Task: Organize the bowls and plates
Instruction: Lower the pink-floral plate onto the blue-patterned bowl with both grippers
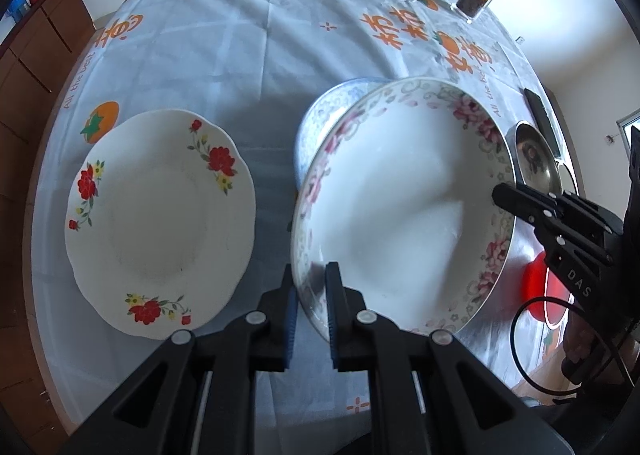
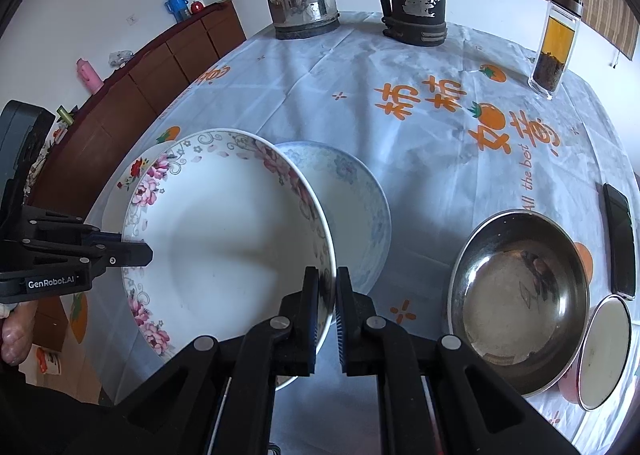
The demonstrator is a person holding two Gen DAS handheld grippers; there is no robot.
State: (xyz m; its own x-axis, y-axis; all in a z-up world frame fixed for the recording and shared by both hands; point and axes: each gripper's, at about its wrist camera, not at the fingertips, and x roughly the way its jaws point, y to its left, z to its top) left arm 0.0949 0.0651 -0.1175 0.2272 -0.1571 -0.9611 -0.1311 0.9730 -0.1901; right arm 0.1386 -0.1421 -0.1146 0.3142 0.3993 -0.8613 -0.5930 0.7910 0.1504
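With both tongs, left [image 1: 311,287] and right [image 2: 328,291], clamped on opposite rims of the pink plate [image 1: 400,207] raised above the bench [image 1: 248,67], keep it level and set it gently onto the red-flowered plate [image 1: 160,223] at left.

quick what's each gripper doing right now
left gripper: jaws closed on the near left rim of the pink-flowered plate.
right gripper: jaws closed on the opposite rim of the same plate.
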